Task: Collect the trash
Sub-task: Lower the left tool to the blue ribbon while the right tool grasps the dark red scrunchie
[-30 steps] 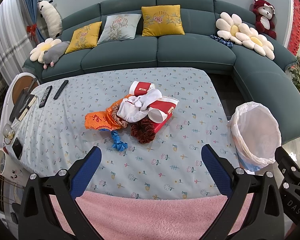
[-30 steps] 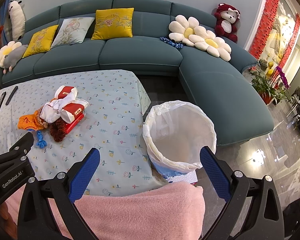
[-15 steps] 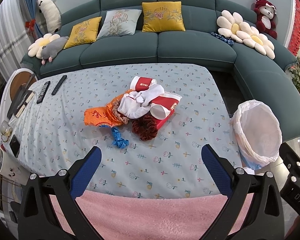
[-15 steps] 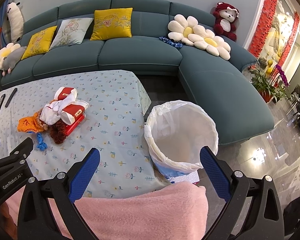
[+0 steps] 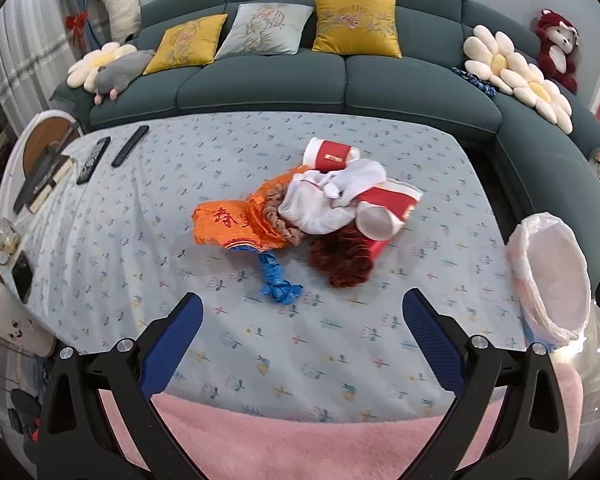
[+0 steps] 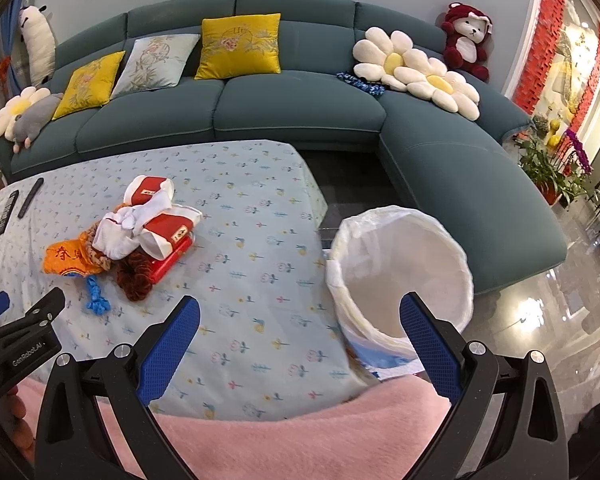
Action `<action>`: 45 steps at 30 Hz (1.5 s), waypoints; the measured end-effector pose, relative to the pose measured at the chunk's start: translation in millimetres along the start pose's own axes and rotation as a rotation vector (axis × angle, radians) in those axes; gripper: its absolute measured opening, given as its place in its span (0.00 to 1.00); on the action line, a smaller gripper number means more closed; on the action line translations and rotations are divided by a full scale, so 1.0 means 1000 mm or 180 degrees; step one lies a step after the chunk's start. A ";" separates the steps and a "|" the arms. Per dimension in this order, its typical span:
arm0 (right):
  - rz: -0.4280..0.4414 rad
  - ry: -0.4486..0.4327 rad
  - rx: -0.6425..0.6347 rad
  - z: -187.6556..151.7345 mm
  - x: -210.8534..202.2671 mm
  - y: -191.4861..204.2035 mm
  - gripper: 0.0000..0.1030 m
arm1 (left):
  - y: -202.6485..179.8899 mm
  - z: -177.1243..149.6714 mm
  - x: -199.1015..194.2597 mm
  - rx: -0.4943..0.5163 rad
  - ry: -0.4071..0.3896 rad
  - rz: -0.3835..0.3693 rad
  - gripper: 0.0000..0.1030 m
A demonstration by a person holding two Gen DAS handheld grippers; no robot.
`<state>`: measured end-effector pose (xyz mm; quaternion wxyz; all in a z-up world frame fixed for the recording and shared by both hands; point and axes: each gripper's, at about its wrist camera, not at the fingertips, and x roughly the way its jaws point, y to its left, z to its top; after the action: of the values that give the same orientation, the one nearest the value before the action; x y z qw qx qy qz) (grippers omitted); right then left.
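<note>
A trash pile lies mid-table: an orange bag (image 5: 236,222), a white cloth (image 5: 328,204), red-and-white paper cups (image 5: 330,154), a red box (image 5: 378,246), a dark red scrunchie (image 5: 340,256) and a blue crumpled piece (image 5: 278,284). The pile also shows in the right wrist view (image 6: 132,236). A white-lined trash bin (image 6: 404,276) stands off the table's right edge. My left gripper (image 5: 302,332) is open and empty, short of the pile. My right gripper (image 6: 300,332) is open and empty, between table and bin.
The table (image 5: 140,208) has a floral cloth. Two remotes (image 5: 112,152), a phone (image 5: 22,276) and a glass (image 5: 6,238) lie at its left. A teal sofa (image 5: 340,84) with cushions wraps the back and right. Pink fabric (image 5: 300,444) lies at the near edge.
Both grippers have moved forward over the table, so the pile and the bin look larger and nearer. Both stay open.
</note>
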<state>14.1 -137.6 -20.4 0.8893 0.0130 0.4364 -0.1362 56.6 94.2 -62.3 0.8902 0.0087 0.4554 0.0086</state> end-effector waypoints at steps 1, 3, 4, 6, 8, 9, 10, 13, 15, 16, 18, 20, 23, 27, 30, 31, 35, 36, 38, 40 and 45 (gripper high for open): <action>0.0017 0.0007 -0.0001 0.000 0.003 0.004 0.93 | 0.005 0.001 0.005 -0.0033 0.0017 0.0002 0.92; 0.0066 0.0015 -0.0004 0.002 0.011 0.013 0.93 | 0.016 0.002 0.016 -0.0119 0.0047 -0.0058 0.92; 0.0086 0.0020 -0.0009 0.003 0.014 0.017 0.93 | 0.021 0.002 0.022 -0.0158 0.0080 -0.0066 0.92; 0.0143 0.0050 -0.0023 0.004 0.023 0.027 0.93 | 0.027 0.002 0.034 -0.0173 0.0142 -0.0067 0.93; 0.0228 0.0086 -0.0040 0.004 0.036 0.041 0.93 | 0.032 0.001 0.047 -0.0161 0.0200 -0.0030 0.93; 0.0256 0.0109 -0.0055 0.004 0.040 0.047 0.93 | 0.035 0.001 0.055 -0.0165 0.0236 -0.0038 0.93; 0.0306 0.0142 -0.0083 0.004 0.048 0.055 0.93 | 0.038 0.001 0.063 -0.0178 0.0272 -0.0041 0.93; 0.0392 0.0228 -0.0155 0.003 0.066 0.078 0.93 | 0.050 0.000 0.080 -0.0261 0.0389 -0.0099 0.93; 0.0459 0.0285 -0.0202 0.003 0.079 0.095 0.93 | 0.059 -0.002 0.088 -0.0342 0.0429 -0.0126 0.93; 0.0496 0.0312 -0.0206 0.004 0.085 0.101 0.93 | 0.064 -0.003 0.091 -0.0379 0.0446 -0.0139 0.93; 0.0582 0.0371 -0.0205 0.005 0.097 0.113 0.92 | 0.071 -0.004 0.098 -0.0438 0.0487 -0.0154 0.92; 0.0654 0.0448 -0.0228 0.007 0.113 0.131 0.90 | 0.075 -0.003 0.104 -0.0471 0.0521 -0.0167 0.92; 0.0703 0.0556 -0.0309 0.006 0.134 0.150 0.80 | 0.080 -0.001 0.117 -0.0483 0.0565 -0.0155 0.92; 0.0802 0.0727 -0.0274 0.001 0.160 0.165 0.75 | 0.085 0.000 0.135 -0.0575 0.0673 -0.0176 0.91; 0.0816 0.0823 -0.0299 -0.002 0.173 0.174 0.66 | 0.080 -0.001 0.149 -0.0548 0.0753 -0.0177 0.88; 0.0814 0.0846 -0.0307 -0.003 0.177 0.175 0.65 | 0.078 -0.002 0.153 -0.0539 0.0789 -0.0171 0.87; 0.0878 0.0944 -0.0292 -0.006 0.191 0.178 0.56 | 0.075 -0.004 0.169 -0.0587 0.0931 -0.0218 0.78; 0.0906 0.0966 -0.0288 -0.007 0.194 0.178 0.49 | 0.075 -0.005 0.172 -0.0591 0.0953 -0.0223 0.76; 0.1009 0.1035 -0.0253 -0.009 0.199 0.179 0.38 | 0.073 -0.006 0.175 -0.0594 0.0957 -0.0240 0.73; 0.1088 0.1068 -0.0206 -0.012 0.201 0.178 0.31 | 0.072 -0.006 0.174 -0.0583 0.0944 -0.0262 0.66; 0.1222 0.1073 -0.0173 -0.017 0.193 0.175 0.17 | 0.066 -0.008 0.170 -0.0565 0.0949 -0.0418 0.35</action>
<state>158.0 -11.7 -198.1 0.8136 0.0943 0.5715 0.0510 149.4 164.6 -202.8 0.8087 -0.1011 0.5794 -0.0083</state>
